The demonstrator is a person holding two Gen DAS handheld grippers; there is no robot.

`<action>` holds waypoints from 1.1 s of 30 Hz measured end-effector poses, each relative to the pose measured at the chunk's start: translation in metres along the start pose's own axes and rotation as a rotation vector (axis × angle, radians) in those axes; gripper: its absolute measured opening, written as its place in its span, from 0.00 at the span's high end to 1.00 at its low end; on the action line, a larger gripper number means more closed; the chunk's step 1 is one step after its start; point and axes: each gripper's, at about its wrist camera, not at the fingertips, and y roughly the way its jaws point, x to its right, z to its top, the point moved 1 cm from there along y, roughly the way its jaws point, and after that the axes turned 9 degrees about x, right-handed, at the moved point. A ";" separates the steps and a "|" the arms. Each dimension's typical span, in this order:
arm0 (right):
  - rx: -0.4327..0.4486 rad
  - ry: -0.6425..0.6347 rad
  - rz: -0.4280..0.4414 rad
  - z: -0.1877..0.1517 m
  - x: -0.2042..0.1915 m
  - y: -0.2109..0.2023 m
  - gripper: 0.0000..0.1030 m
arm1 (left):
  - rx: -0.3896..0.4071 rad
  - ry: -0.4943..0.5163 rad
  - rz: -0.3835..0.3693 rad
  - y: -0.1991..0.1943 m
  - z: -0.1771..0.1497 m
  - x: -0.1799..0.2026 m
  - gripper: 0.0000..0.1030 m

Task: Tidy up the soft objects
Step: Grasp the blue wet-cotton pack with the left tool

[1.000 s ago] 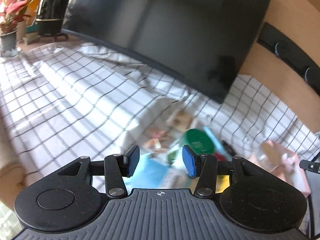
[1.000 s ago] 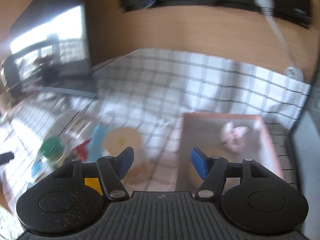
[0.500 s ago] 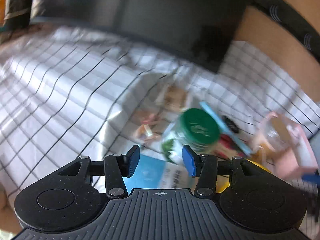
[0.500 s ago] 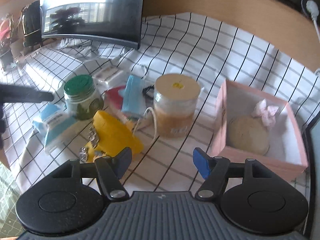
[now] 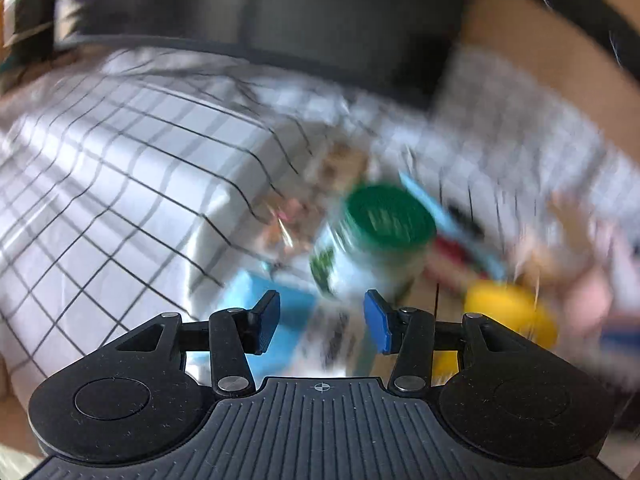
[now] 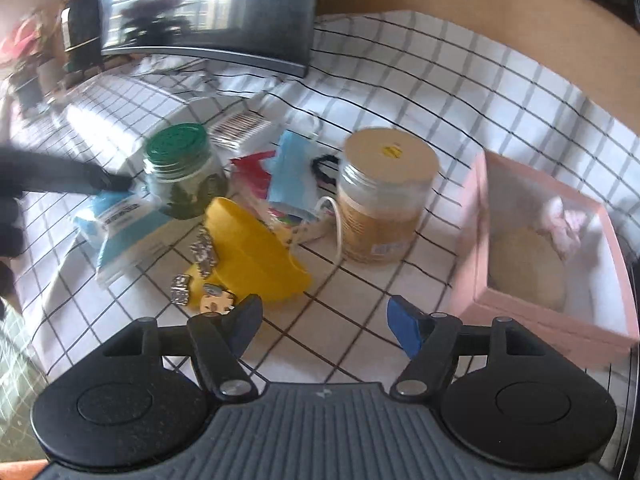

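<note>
My left gripper (image 5: 320,322) hung open over the checked cloth (image 5: 132,184); a green-lidded jar (image 5: 376,240) stood at twelve o'clock, blurred.

A dark screen (image 6: 208,12) (reflecting a bright window) stands on the checked cloth (image 6: 420,80) before a wooden wall (image 6: 460,0).

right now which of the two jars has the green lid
The smaller jar on the left, beside the blue packet. The larger jar, nearer the pink box, has a tan lid instead.
</note>
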 end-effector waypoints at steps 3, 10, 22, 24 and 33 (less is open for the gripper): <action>-0.007 0.006 0.002 0.000 0.006 0.005 0.32 | 0.034 0.226 0.039 -0.011 -0.020 0.012 0.47; 0.034 0.007 0.044 0.012 0.021 0.014 0.32 | 0.036 0.045 0.171 -0.040 -0.017 -0.025 0.51; 0.083 -0.004 0.161 0.010 0.034 0.028 0.32 | 0.002 -0.125 0.286 0.013 0.005 -0.004 0.45; 0.090 0.007 0.162 0.006 0.038 0.029 0.32 | 0.014 -0.046 0.300 0.020 0.001 0.005 0.40; 0.123 -0.014 0.170 0.000 0.042 0.030 0.28 | -0.115 -0.092 0.255 0.045 -0.007 -0.001 0.32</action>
